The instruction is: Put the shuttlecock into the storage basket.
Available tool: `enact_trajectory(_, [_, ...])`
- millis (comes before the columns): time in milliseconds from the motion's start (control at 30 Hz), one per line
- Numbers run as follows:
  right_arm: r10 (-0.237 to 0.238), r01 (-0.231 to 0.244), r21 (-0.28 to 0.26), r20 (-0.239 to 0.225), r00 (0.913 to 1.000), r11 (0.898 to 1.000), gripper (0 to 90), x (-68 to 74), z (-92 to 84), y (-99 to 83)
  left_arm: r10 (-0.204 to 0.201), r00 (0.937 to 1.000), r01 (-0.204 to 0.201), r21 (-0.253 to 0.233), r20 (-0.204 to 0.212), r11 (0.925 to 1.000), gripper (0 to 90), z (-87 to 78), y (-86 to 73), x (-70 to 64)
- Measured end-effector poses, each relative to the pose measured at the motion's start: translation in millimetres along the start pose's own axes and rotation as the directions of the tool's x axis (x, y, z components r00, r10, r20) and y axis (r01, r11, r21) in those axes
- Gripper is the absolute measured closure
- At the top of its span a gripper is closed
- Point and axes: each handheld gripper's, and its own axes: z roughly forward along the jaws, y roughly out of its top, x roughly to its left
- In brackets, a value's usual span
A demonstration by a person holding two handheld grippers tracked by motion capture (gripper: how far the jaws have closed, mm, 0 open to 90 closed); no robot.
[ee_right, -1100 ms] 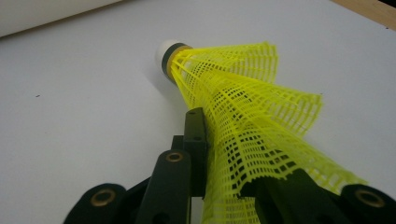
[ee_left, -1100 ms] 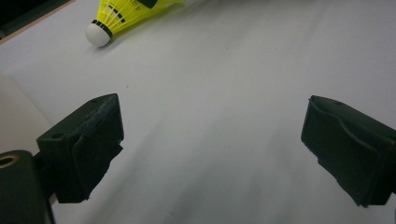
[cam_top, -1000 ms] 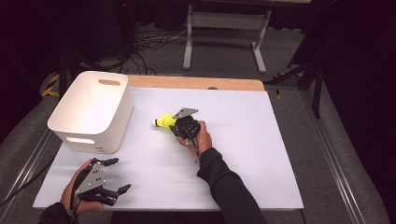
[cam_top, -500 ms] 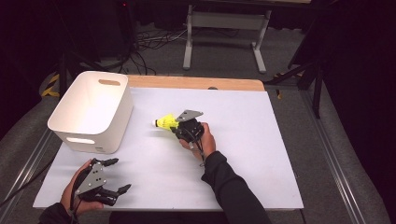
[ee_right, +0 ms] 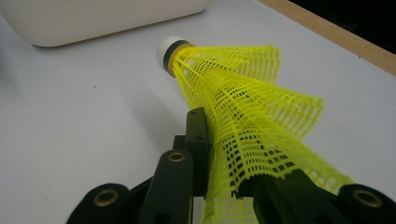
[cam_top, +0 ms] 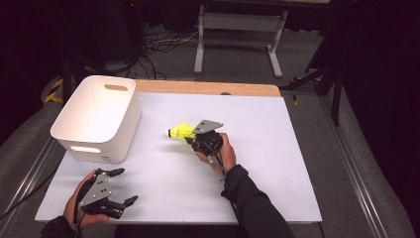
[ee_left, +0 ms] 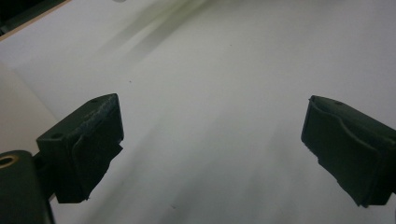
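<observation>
The right gripper (cam_top: 190, 136) is seen near the middle of the table, held in the person's right hand (cam_top: 220, 153); its jaws are pressed onto the skirt of a yellow shuttlecock (cam_top: 179, 132), which is pinched between them. In the right gripper view the mesh skirt (ee_right: 252, 121) is squashed flat and folded where the jaws clamp it, and the white cork tip (ee_right: 167, 50) with a dark band behind it points away from the gripper, towards the bin. The shuttlecock is carried just above the white table cover (cam_top: 257, 148), its tip aimed at the bin but well short of it.

The left gripper (cam_top: 116, 191) is held in the left hand (cam_top: 79, 206) at the near left corner of the table. Its jaws are spread wide, and in the left gripper view only bare white surface is seen between its pads (ee_left: 88, 149).

A white plastic bin (cam_top: 99, 116) with cut-out handles stands on the left part of the table, beyond the left gripper and to the left of the shuttlecock. Its inside, as far as it can be seen from the high view, is white and nothing is seen in it. A strip of wooden table edge (cam_top: 208, 88) is visible behind the white cover.
</observation>
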Motion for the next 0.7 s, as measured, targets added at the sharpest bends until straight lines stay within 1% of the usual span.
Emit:
enact_trajectory(100, [-0.006,0.006,-0.007,-0.001,1.0,1.0,80.9,1.5,-6.4,-2.8,0.006,1.0,-0.006,0.004,-0.002,1.0,6.3,0.3,0.2,-0.4])
enact_trajectory(233, [-0.013,0.013,-0.016,-0.011,0.9998,1.0,81.6,4.4,-16.9,-9.5,0.003,1.0,-0.003,0.011,-0.006,0.9999,6.5,0.9,0.0,-0.5])
enact_trajectory(300, [-0.02,0.02,-0.016,-0.022,0.9996,1.0,81.6,6.3,-22.2,-12.7,-0.002,1.0,0.002,0.01,0.0,0.9999,6.5,2.2,-0.2,-1.2])
enact_trajectory(400, [-0.017,0.017,-0.022,-0.029,0.9994,1.0,81.6,7.0,-26.7,-15.4,0.001,1.0,-0.001,0.016,-0.002,0.9999,6.6,2.8,0.2,-1.0])
enact_trajectory(433, [-0.017,0.016,-0.025,-0.032,0.9993,1.0,81.6,7.8,-29.8,-17.3,-0.005,1.0,0.005,0.014,0.002,0.9999,6.6,3.8,0.4,-1.4])
enact_trajectory(500, [-0.011,0.008,-0.043,-0.054,0.9985,0.999,81.6,10.6,-37.9,-23.2,-0.003,1.0,0.003,0.017,0.001,0.9999,6.7,6.0,1.9,-2.5])
enact_trajectory(567, [-0.014,0.011,-0.042,-0.056,0.9983,0.999,81.6,11.6,-39.2,-24.1,-0.001,1.0,0.0,0.018,0.005,0.9998,6.9,7.3,2.6,-2.7])
enact_trajectory(600, [-0.03,0.027,-0.04,-0.063,0.9976,0.999,81.6,14.7,-42.8,-24.6,-0.001,1.0,0.001,0.018,0.004,0.9998,6.9,9.7,4.3,-2.6])
enact_trajectory(633, [-0.03,0.027,-0.04,-0.063,0.9976,0.999,81.6,14.7,-42.8,-24.6,-0.001,1.0,0.001,0.018,0.004,0.9998,7.0,9.7,4.3,-2.6])
enact_trajectory(667, [-0.04,0.037,-0.043,-0.076,0.9963,0.998,81.6,18.0,-45.9,-23.9,-0.015,0.9999,0.015,0.026,0.004,0.9995,7.3,13.6,5.6,-0.6])
enact_trajectory(700, [-0.049,0.046,-0.043,-0.082,0.9955,0.998,81.6,20.1,-47.3,-23.8,-0.015,0.9999,0.015,0.026,0.004,0.9995,7.5,13.6,5.6,-0.6])
